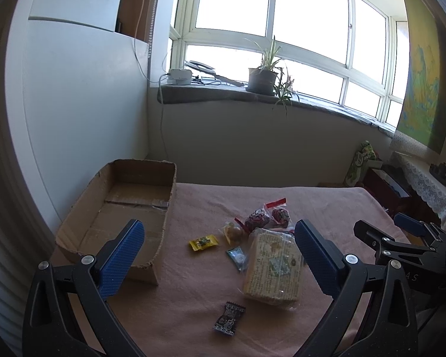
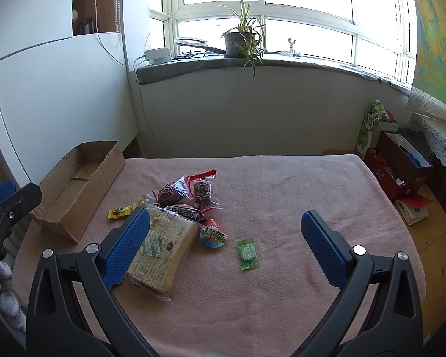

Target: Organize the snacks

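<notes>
An empty cardboard box [image 1: 125, 208] [image 2: 77, 184] stands at the table's left. Snacks lie in a loose pile to its right: a large beige cracker pack [image 1: 272, 267] [image 2: 160, 247], a yellow candy [image 1: 202, 242] [image 2: 119, 212], a dark wrapped candy [image 1: 229, 318], clear bags with a red seal [image 1: 267, 215] [image 2: 190, 190], a round blue-and-green pack [image 2: 212, 235] and a green candy [image 2: 248, 253]. My left gripper [image 1: 220, 258] is open above the table's near edge, empty. My right gripper [image 2: 226, 247] is open and empty over the pile; it also shows in the left wrist view [image 1: 401, 235].
The table has a pink cloth [image 2: 282, 184]. A white cabinet wall [image 1: 83, 104] stands behind the box. A windowsill with a potted plant [image 2: 240, 38] runs along the back. Red boxes and bags [image 2: 398, 166] sit on the floor at the right.
</notes>
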Demonstrator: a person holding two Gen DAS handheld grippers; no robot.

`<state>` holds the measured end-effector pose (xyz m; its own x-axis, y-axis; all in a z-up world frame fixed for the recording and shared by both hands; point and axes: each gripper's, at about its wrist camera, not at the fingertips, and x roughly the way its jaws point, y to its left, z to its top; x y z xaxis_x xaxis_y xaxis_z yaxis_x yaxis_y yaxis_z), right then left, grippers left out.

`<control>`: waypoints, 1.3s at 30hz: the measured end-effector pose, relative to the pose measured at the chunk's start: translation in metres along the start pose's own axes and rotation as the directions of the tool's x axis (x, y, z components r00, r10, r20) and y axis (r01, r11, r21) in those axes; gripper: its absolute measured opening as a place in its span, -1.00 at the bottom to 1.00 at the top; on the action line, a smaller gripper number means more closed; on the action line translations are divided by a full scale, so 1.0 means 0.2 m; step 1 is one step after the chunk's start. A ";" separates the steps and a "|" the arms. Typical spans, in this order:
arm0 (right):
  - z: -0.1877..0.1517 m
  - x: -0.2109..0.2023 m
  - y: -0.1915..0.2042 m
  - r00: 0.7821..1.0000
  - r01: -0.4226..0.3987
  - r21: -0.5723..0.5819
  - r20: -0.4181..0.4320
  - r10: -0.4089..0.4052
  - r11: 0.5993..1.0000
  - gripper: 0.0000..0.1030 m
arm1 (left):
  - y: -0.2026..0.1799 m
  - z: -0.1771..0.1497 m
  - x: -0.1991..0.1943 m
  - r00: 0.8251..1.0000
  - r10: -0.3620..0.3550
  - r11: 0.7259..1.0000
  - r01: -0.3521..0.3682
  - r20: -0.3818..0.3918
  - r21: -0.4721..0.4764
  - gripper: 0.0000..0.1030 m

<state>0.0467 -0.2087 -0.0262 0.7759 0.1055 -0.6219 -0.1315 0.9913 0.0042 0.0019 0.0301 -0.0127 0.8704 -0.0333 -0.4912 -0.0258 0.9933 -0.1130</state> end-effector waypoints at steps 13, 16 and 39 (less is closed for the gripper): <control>-0.01 0.04 -0.01 1.000 0.000 0.001 -0.014 0.000 1.000 1.00 | -0.01 -0.01 0.03 1.000 -0.006 1.000 0.006 -0.012 0.001 0.96; -0.01 0.05 0.00 1.000 -0.007 0.001 -0.020 0.007 1.000 1.00 | 0.00 -0.02 0.05 1.000 -0.009 1.000 0.009 -0.020 -0.002 0.96; -0.14 0.39 -0.02 0.921 -0.277 0.141 -0.245 0.304 0.951 1.00 | 0.07 -0.20 0.33 0.925 -0.301 0.947 0.262 -0.233 -0.186 0.36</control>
<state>0.0901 -0.2057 -0.0967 0.5235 0.3793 -0.7629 -0.2529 0.9243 0.2860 0.0389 0.0364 -0.0813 0.6980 -0.3560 -0.6214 0.1120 0.9113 -0.3962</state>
